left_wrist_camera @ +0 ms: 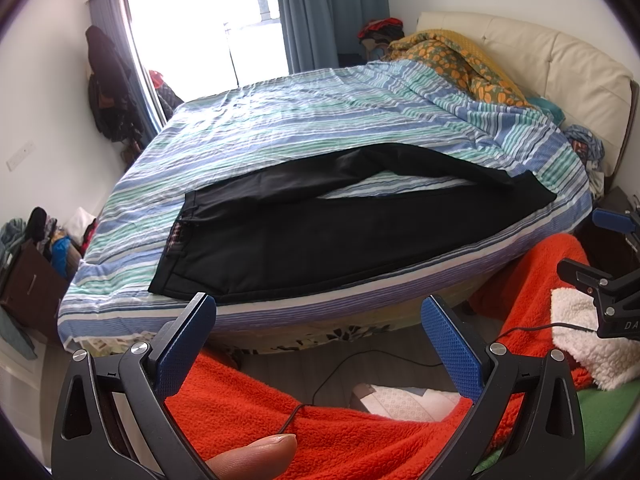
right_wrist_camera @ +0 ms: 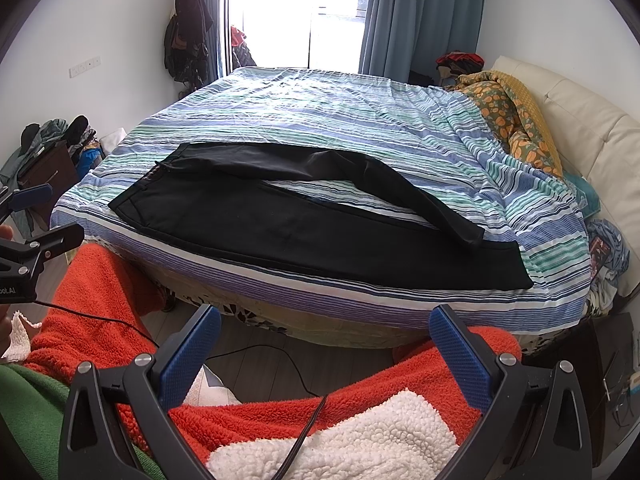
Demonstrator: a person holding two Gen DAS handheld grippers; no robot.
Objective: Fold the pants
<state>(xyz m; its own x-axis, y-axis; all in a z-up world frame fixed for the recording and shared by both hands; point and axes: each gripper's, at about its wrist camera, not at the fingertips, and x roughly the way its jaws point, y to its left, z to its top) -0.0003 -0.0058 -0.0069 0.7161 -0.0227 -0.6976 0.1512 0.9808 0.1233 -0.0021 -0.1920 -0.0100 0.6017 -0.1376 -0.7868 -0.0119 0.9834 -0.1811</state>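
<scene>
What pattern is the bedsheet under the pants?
Blue, green and white stripes on the bedsheet; clearest in the right wrist view.

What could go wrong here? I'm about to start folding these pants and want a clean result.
The black pants lie along the near edge of the bed; a tug could slide them off. The far leg is twisted and crosses toward the near one, so folding now may trap creases. A black cable trails under the open right tongs and might snag.
</scene>
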